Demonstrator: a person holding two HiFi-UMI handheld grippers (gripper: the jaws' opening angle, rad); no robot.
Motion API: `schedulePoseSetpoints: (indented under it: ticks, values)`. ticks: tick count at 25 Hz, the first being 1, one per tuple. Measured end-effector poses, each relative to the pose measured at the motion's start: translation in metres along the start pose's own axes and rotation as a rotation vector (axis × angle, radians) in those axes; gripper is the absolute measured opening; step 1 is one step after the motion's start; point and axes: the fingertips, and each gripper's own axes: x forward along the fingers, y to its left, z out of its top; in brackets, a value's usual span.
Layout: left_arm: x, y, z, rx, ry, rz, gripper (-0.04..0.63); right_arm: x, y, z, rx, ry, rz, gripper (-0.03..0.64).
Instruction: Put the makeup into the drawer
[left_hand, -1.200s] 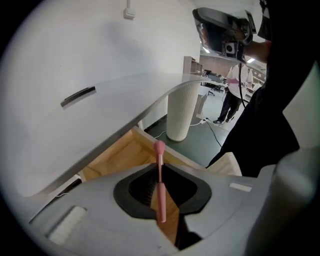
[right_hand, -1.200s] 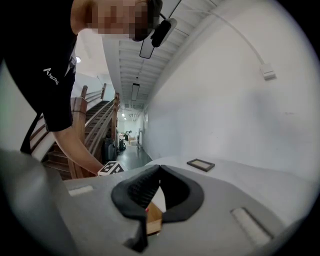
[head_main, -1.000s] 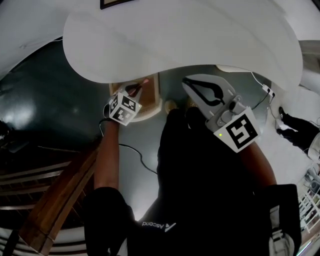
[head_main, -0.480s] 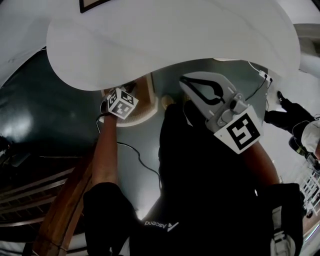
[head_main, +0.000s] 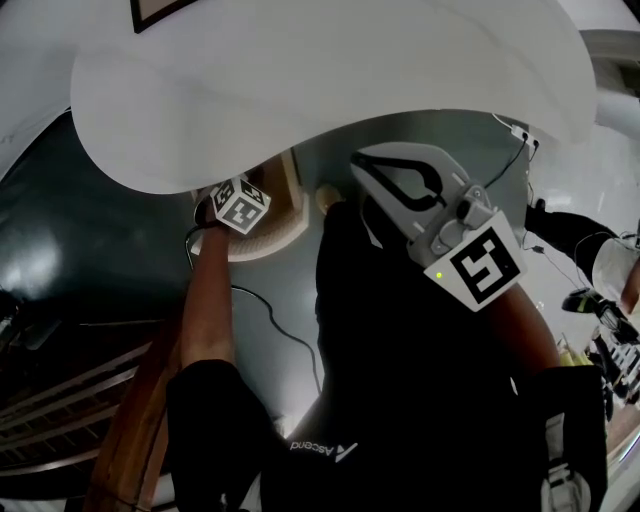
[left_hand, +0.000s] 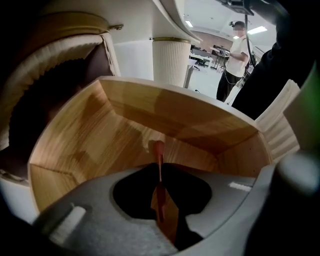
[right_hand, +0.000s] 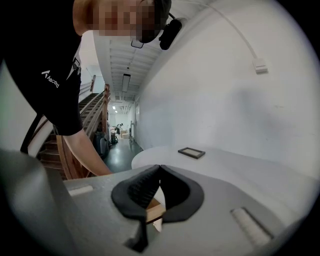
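A thin red makeup stick pokes out between the pads of my left gripper, which is shut on it and points down into the open wooden drawer. The stick's tip hangs just above the drawer floor. In the head view only this gripper's marker cube shows, beside the drawer under the table's edge; its jaws are hidden. My right gripper hangs in the air to the right of the drawer. It is shut with nothing between its pads.
The white round table top overhangs the drawer and carries a small picture frame. A fluted white column stands behind the drawer. Wooden stairs run at the left, a cable lies on the dark floor, and a person stands far off.
My left gripper has sunk with the makeup stick into the drawer and slipped further under the table's edge. The right gripper has stayed about where it was.
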Motion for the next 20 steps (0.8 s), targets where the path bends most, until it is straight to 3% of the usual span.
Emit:
schedulePoseSetpoints:
  ticks: [9, 12, 14, 20]
  values:
    - [0.011, -0.004, -0.009, -0.001, 0.033, -0.018, 0.055, 0.000, 0.000, -0.007, 0.001, 0.006, 0.002, 0.003]
    - [0.012, -0.006, -0.010, 0.003, 0.048, -0.037, 0.114, -0.001, -0.001, -0.006, 0.000, 0.009, 0.004, 0.003]
    - [0.007, -0.003, -0.006, 0.006, 0.050, -0.035, 0.117, -0.001, -0.004, -0.001, 0.000, 0.011, 0.005, 0.003]
    - [-0.003, -0.011, -0.007, 0.055, 0.056, -0.011, 0.117, 0.001, 0.007, -0.002, -0.003, -0.010, 0.020, 0.003]
